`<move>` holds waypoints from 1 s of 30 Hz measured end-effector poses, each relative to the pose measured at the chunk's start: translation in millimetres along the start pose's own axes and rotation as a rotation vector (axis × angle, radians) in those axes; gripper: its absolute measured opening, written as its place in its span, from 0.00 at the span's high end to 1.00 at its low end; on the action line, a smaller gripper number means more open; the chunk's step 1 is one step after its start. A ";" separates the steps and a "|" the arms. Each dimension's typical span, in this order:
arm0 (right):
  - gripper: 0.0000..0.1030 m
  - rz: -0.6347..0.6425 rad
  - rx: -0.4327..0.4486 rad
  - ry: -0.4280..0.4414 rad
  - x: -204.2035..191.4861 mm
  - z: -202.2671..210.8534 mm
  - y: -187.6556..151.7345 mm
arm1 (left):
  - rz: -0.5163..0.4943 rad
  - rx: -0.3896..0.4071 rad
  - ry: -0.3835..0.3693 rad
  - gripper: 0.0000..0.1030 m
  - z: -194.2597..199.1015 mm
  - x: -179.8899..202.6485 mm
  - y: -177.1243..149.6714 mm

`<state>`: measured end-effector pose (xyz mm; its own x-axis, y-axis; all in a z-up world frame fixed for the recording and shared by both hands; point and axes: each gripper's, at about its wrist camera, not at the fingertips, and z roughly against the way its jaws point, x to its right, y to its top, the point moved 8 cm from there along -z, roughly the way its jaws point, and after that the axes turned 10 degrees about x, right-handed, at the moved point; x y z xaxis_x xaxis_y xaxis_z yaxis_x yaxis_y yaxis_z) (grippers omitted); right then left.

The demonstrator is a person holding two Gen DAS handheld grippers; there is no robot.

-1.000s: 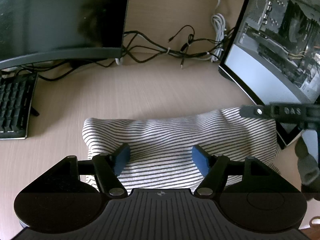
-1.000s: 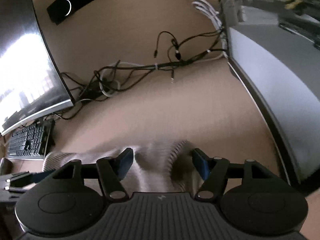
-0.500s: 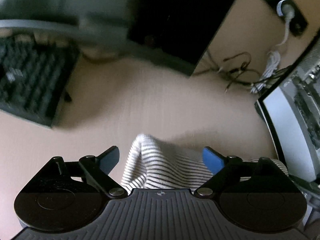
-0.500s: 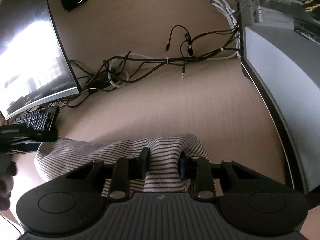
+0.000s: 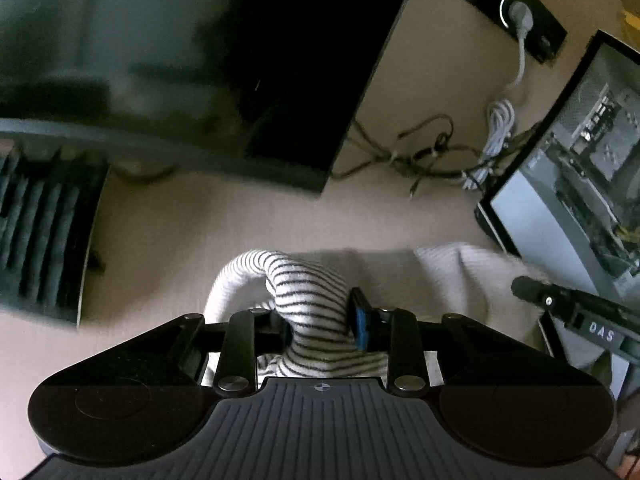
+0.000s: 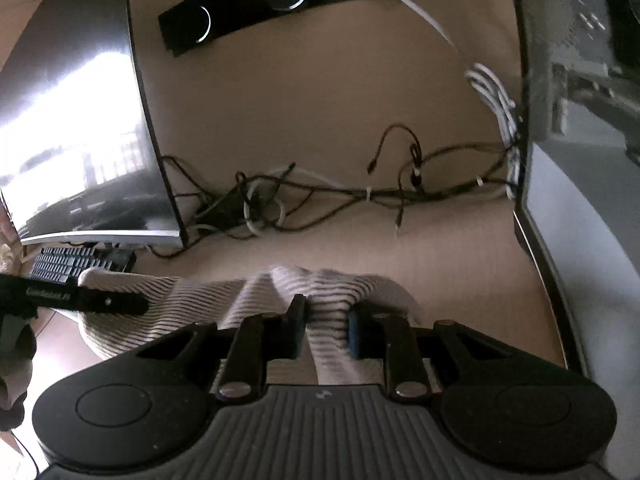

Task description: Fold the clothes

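A white garment with thin black stripes lies bunched on the wooden desk. My left gripper is shut on its left end, a fold of cloth pinched between the blue pads. The same striped garment shows in the right wrist view, where my right gripper is shut on its right end. The cloth sags between the two grips. The right gripper's black body appears at the right edge of the left wrist view, and the left gripper's body at the left edge of the right wrist view.
A dark curved monitor stands at the back left with a black keyboard beside it. A second monitor stands at the right. Tangled cables and a black power strip lie behind the garment.
Both grippers closed on the garment, the right one first, then the left. The left gripper swung to the garment's left end, and the cloth is now bunched and raised at both grips.
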<state>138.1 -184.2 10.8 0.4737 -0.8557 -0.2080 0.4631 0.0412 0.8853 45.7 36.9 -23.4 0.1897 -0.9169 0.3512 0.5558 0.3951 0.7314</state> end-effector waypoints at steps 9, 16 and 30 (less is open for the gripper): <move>0.81 -0.053 -0.110 -0.042 6.2 38.7 -54.6 | 0.019 -0.048 -0.021 0.65 47.7 -0.2 -54.1; 0.81 -0.040 -0.110 -0.057 6.5 45.9 -67.0 | -0.016 0.086 -0.032 0.42 71.2 18.5 -5.7; 0.57 0.060 0.005 -0.073 6.6 70.5 -24.1 | -0.017 -0.085 -0.141 0.45 18.1 48.0 -61.8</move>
<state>77.3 -227.1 17.4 0.4450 -0.8869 -0.1238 0.4315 0.0913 0.8975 5.8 -30.4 -41.2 0.0676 -0.9040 0.4221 0.6255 0.3680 0.6880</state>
